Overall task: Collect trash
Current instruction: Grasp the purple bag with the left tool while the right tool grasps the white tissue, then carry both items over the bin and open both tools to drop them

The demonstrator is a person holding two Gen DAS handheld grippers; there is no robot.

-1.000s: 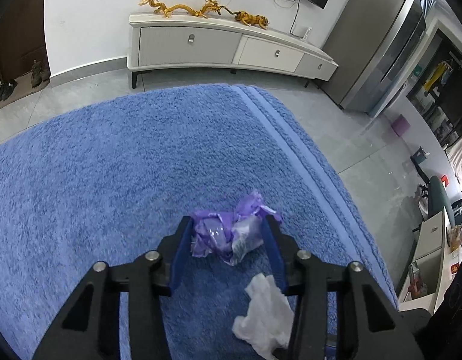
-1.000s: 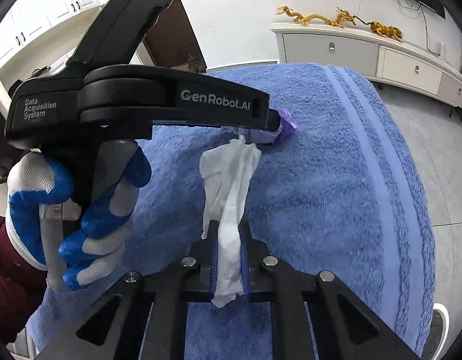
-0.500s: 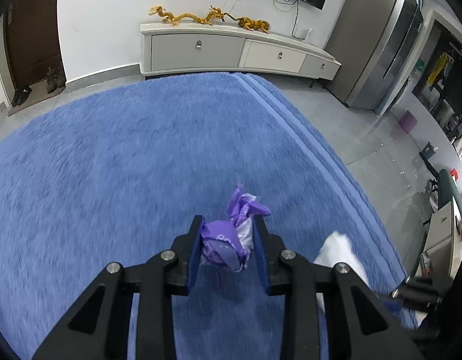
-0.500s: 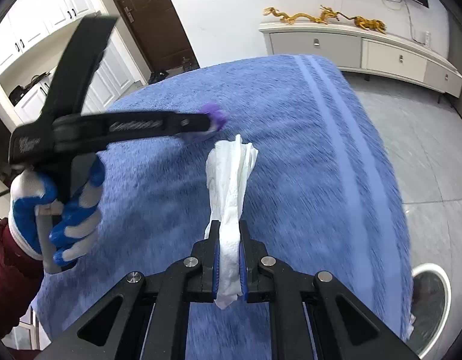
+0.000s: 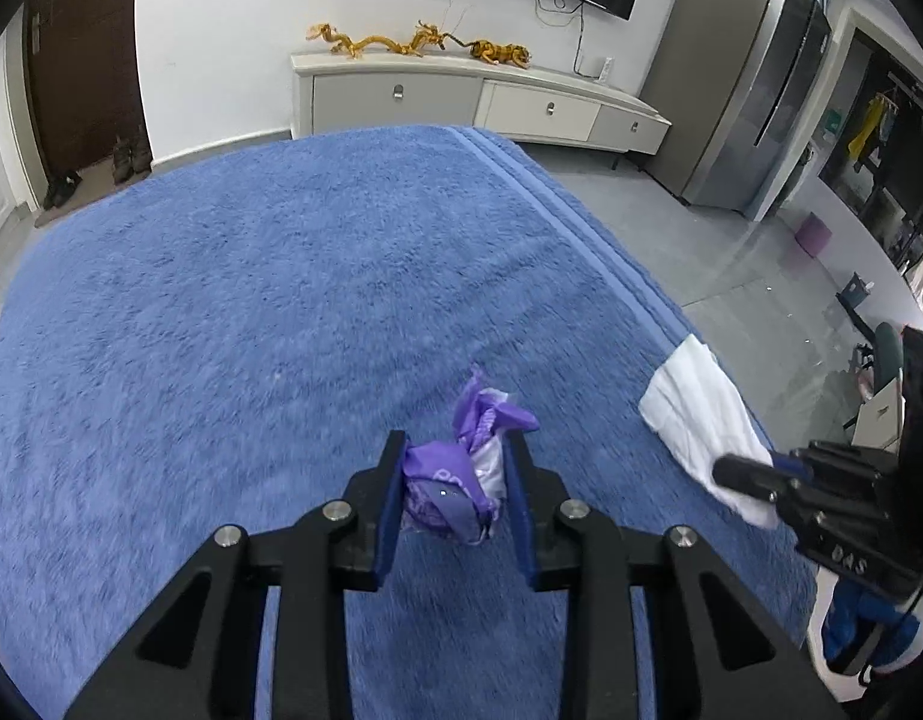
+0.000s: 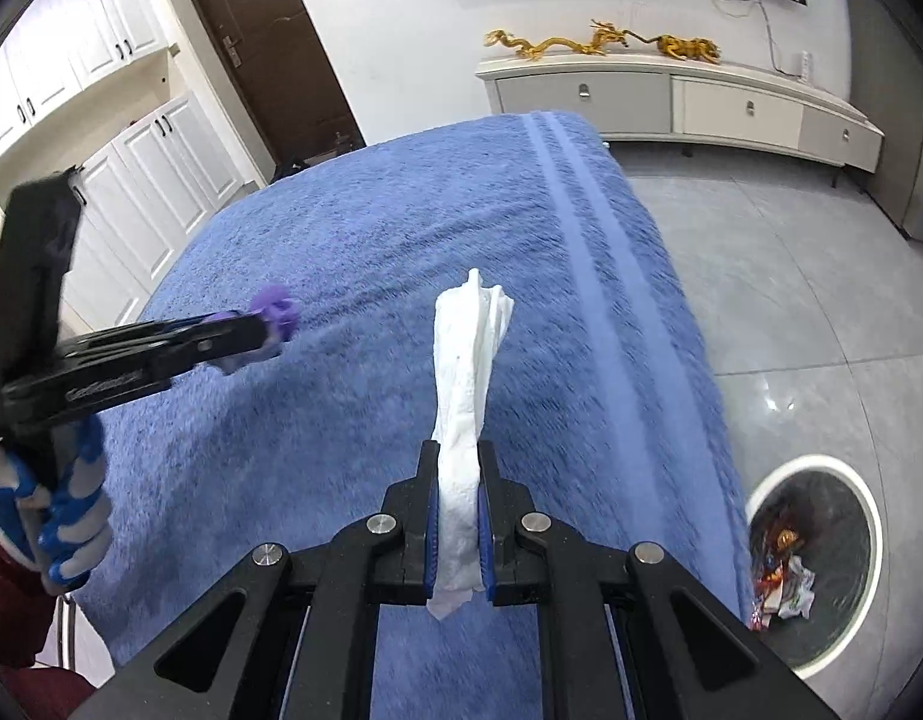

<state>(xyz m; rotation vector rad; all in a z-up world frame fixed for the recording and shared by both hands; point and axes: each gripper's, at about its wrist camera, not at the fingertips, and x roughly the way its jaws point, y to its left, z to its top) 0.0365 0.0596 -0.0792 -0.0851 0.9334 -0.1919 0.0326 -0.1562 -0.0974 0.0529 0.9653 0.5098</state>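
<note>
My left gripper [image 5: 455, 474] is shut on a crumpled purple wrapper [image 5: 455, 480] and holds it above the blue towel [image 5: 251, 312]. It also shows in the right wrist view [image 6: 269, 330] at the left with the wrapper [image 6: 275, 315] at its tip. My right gripper [image 6: 458, 498] is shut on a white tissue [image 6: 467, 372] that stands up between its jaws. In the left wrist view the right gripper [image 5: 743, 474] is at the right with the tissue [image 5: 695, 408] over the towel's edge.
A white-rimmed trash bin [image 6: 812, 546] with several wrappers inside stands on the grey floor to the right of the towel-covered table. A white sideboard [image 5: 479, 102] with golden dragon figures stands at the far wall. A dark door [image 6: 269, 54] is at the back left.
Both grippers have lifted their trash off the towel. The left gripper closed tighter on the wrapper. The right gripper with the tissue moved right toward the towel's edge, and the bin came into view.
</note>
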